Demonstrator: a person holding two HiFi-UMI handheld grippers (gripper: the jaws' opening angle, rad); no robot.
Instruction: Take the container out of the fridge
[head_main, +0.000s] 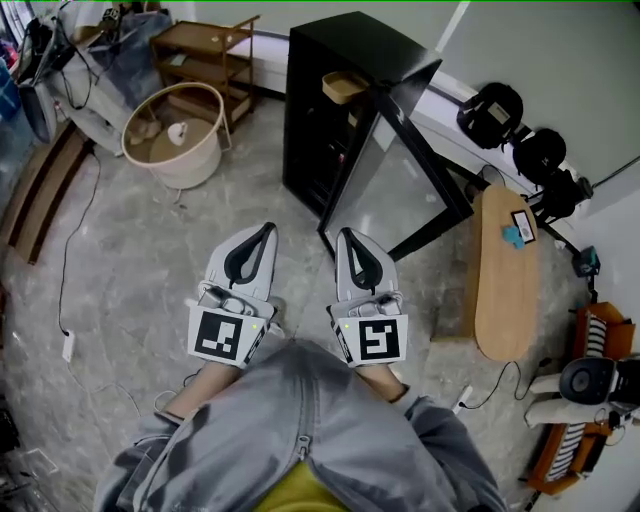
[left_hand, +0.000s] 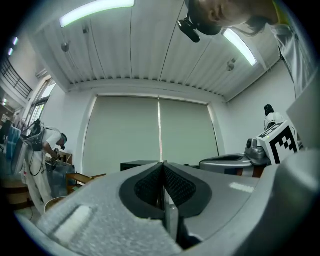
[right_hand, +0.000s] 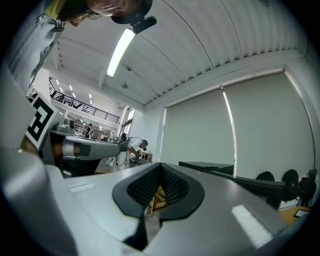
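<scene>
A black mini fridge (head_main: 345, 95) stands ahead of me on the floor, its glass door (head_main: 400, 190) swung open toward me. A tan container (head_main: 345, 87) sits inside on the top shelf. I hold both grippers side by side, well short of the fridge and pointing at it. The left gripper (head_main: 268, 226) is shut with nothing in it, its pads meeting in the left gripper view (left_hand: 163, 163). The right gripper (head_main: 345, 232) looks shut and empty too, tips touching in the right gripper view (right_hand: 161, 164). The fridge top (left_hand: 137, 163) shows just beyond the left jaws.
A white round basket (head_main: 178, 130) and a wooden shelf (head_main: 205, 55) stand left of the fridge. An oval wooden table (head_main: 508, 270) and black chairs (head_main: 520, 130) are on the right. A cable and power strip (head_main: 68, 345) lie on the floor at the left.
</scene>
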